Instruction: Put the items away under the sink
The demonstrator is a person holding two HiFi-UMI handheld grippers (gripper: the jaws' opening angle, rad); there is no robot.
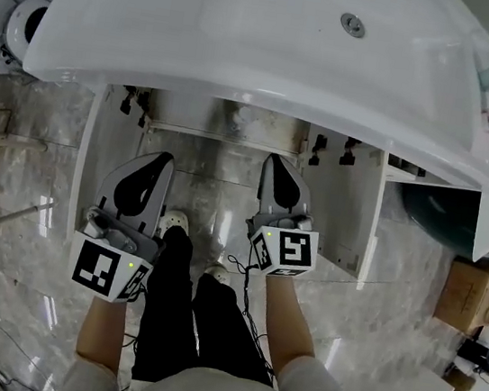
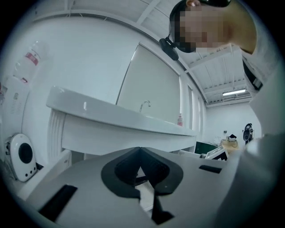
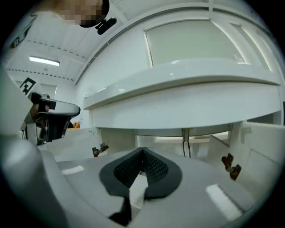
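Grippers shut and empty, a person stands facing the open cabinet under the white sink.

At far left, a white rounded appliance sits on the marble floor beside the sink's left end. Next comes the cabinet's left door, swung wide toward the person.

Just inside that door, the left gripper points into the left half of the opening. Its jaws are pressed tip to tip, with nothing between them. Seen from the left gripper view, a small bottle with a red label stands on the sink top, near its far right end beyond the tap.

Black trouser legs and white shoes fill the space between the two tools.

To their right, the right gripper points into the right half of the opening. Its jaws are likewise closed on each other and hold nothing. Beyond its tips, a pipe drops from the basin at the back of the cabinet, and dark hinges show on the side wall.

The right door also stands open. Beyond it are a dark green tub and, farther right, a cardboard box.
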